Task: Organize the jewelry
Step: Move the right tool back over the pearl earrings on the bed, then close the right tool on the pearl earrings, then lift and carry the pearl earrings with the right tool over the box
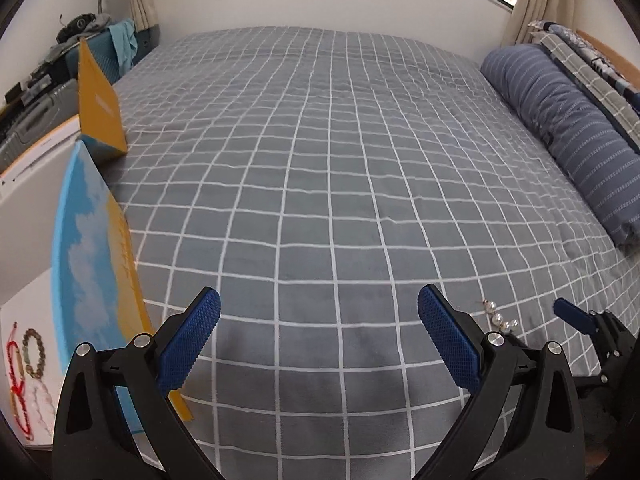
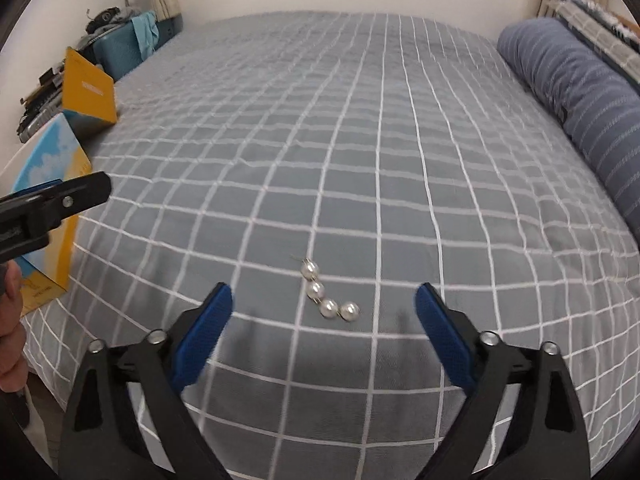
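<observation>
A short string of pearl beads (image 2: 326, 294) lies on the grey checked bedspread (image 2: 360, 140), between and just ahead of the open fingers of my right gripper (image 2: 323, 312). The pearls also show in the left wrist view (image 1: 498, 318), right of my open, empty left gripper (image 1: 319, 316). At the left, an open box with a blue and yellow lid (image 1: 94, 264) holds a red cord bracelet (image 1: 18, 380), a brown bead bracelet (image 1: 34, 354) and a pale bead string (image 1: 44, 398) on its white floor. The right gripper's fingertip (image 1: 574, 316) shows at the far right.
A second yellow box lid (image 1: 98, 108) stands further back at the bed's left edge. A blue striped bolster (image 1: 568, 128) and folded bedding lie along the right side. Cluttered luggage and a lamp stand at the far left. The left gripper (image 2: 52, 200) shows in the right wrist view.
</observation>
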The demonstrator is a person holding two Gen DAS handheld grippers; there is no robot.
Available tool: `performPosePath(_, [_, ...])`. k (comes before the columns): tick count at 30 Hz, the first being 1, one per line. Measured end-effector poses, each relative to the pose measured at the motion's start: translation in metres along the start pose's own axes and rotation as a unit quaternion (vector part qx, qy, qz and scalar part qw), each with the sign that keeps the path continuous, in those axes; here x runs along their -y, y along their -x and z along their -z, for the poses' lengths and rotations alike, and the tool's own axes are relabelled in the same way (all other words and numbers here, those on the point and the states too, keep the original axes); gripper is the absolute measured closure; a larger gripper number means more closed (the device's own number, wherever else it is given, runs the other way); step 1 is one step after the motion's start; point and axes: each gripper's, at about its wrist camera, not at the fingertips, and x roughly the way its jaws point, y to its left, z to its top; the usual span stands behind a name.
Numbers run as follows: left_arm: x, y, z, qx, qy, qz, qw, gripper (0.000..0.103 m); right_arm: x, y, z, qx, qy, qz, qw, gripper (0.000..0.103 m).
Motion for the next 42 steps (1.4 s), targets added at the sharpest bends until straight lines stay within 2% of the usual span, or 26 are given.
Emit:
performPosePath(4, [0.002, -0.008, 0.008, -0.001, -0.006, 0.002, 1.0, 0.006, 0.001, -0.009, 0.005, -0.005, 0.001, -0.003, 1.0, 0.027])
performPosePath(12, [0.001, -0.014, 0.019, -0.01, -0.01, 0.018, 0.9997, 0.006, -0.003, -0.027, 0.01, -0.027, 0.014, 0.001, 1.0, 0.061])
performPosePath(13, [0.002, -0.014, 0.02, -0.01, -0.01, 0.019, 0.9997, 0.006, -0.003, -0.029, 0.011, -0.028, 0.014, 0.002, 0.999, 0.063])
performPosePath(15, [0.001, -0.014, 0.02, -0.01, -0.011, 0.02, 0.9997, 0.006, -0.003, -0.03, 0.012, -0.028, 0.013, 0.004, 1.0, 0.075])
performPosePath(17, [0.001, -0.013, 0.02, -0.01, -0.011, 0.021, 0.9997, 0.006, -0.003, -0.03, 0.013, -0.027, 0.012, 0.005, 1.0, 0.081])
performPosePath(32, [0.0, -0.013, 0.02, -0.014, -0.011, 0.024, 0.9996, 0.006, 0.001, -0.022, 0.013, -0.02, -0.001, 0.011, 1.0, 0.081])
performPosePath(42, [0.002, -0.007, 0.018, -0.009, -0.01, 0.026, 0.9996, 0.006, 0.0, -0.006, 0.008, 0.001, -0.003, 0.013, 1.0, 0.081])
